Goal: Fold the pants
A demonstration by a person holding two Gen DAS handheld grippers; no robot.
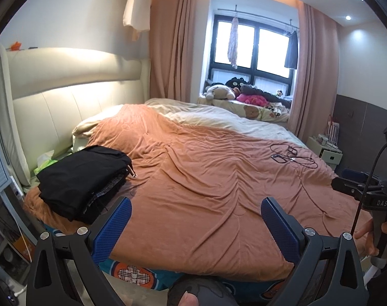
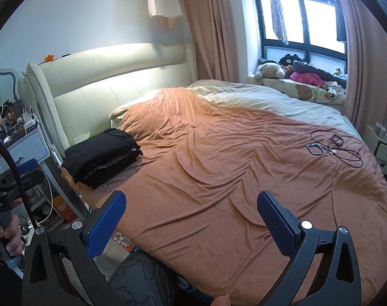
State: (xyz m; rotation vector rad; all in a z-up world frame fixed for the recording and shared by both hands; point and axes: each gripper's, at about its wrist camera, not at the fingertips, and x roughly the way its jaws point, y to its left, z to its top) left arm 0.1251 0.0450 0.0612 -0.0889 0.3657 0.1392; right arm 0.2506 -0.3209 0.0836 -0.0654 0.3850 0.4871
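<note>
1. Black cloth, folded flat and stacked: the pants (image 1: 85,178) lie at about nine o'clock in our left view, on the near corner of the bed by the headboard (image 1: 73,94). In the right view the same stack (image 2: 101,156) sits at about ten o'clock. We cannot tell how many garments it holds; a patterned layer shows at its edge.

2. We judge the fabric soft, limp and light. It should sag when lifted and slide a little on the blanket. A thin cord trails from the stack's near edge in the right view.

3. We would take hold at the waistband or at two corners of the top layer, one tool each, pinching only that layer so the rest stays down. Which edge is the waistband we cannot tell.

4. Our left gripper (image 1: 196,214) hangs over the bed's near edge, fingers spread wide and grasping nothing. Our right gripper (image 2: 190,207) is likewise spread and empty. Both are well apart from the stack.

5. Around the stack lies the orange blanket (image 1: 206,173), rumpled but bare in the middle, good room for folding. At two o'clock a phone (image 2: 315,149) and cables (image 2: 346,153) rest on it, well clear.

6. Beyond, plush toys (image 1: 220,91) crowd the sill under the window (image 1: 254,48).
</note>
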